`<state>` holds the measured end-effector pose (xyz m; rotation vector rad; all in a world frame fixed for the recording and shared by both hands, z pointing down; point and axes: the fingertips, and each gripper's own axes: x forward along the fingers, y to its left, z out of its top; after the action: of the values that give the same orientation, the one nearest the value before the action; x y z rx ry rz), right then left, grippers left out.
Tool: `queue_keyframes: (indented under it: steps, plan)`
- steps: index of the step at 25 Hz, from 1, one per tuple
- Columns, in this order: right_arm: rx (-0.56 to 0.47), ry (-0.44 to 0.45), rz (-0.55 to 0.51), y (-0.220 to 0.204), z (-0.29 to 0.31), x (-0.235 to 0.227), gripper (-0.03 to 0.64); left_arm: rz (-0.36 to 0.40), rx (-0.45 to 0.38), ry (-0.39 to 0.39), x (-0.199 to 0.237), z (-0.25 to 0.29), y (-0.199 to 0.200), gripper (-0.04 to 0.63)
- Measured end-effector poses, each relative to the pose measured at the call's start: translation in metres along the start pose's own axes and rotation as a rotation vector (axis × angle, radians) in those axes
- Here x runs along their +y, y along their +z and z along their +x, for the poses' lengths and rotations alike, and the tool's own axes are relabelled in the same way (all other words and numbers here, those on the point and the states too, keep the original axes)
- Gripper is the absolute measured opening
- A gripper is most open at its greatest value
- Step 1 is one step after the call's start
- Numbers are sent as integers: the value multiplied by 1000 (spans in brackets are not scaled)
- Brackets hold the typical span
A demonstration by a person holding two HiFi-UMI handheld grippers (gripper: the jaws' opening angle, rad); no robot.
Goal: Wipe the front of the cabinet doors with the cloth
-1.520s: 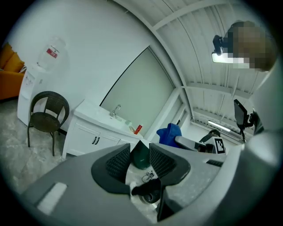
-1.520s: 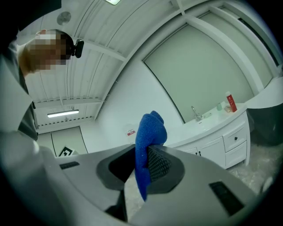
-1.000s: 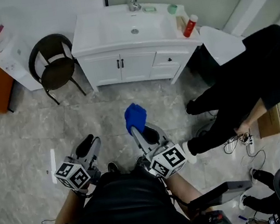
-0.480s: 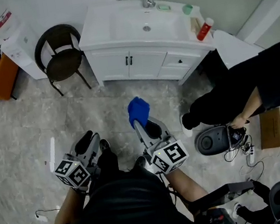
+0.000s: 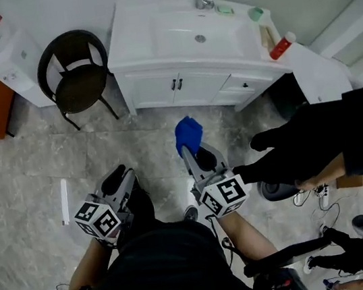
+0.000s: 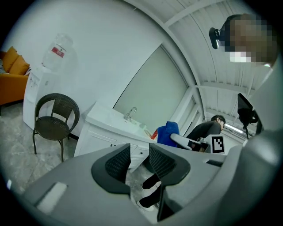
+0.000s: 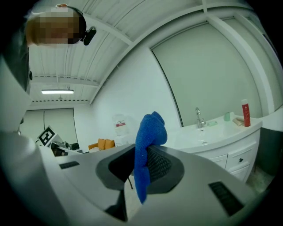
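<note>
- Grey marbled floor fills the middle and left of the head view.
- White vanity cabinet sits at upper centre, its sink on top. The cabinet doors face down-frame, both closed.
- A person in black bends in from the right edge, beside the vanity's right end.
- Dark round chair stands at upper left, just beside the vanity.
- White water dispenser is in the top left corner.
- Right gripper, at lower centre, has its jaws clamped on the cloth.
- Left gripper, at lower left, has its jaws a little apart with nothing between them.
- Blue cloth bunches above the right gripper's tips at frame centre, well apart from the doors.
- Red bottle stands on the vanity's right end.
</note>
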<state>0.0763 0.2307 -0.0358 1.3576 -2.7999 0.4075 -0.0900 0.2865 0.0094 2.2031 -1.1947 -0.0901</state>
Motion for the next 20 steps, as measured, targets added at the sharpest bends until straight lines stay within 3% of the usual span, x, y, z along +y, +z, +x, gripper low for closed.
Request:
queue_keyframes:
  steps: [10, 14, 20]
  plan:
    - [67, -129, -29, -6, 147, -9, 58, 3, 57, -93, 115, 64, 97, 132]
    - [87, -154, -28, -27, 191, -21, 58, -3, 99, -109, 150, 83, 104, 132]
    - [151, -138, -23, -90, 259, -60, 58, -14, 172, -47, 193, 117, 89, 132]
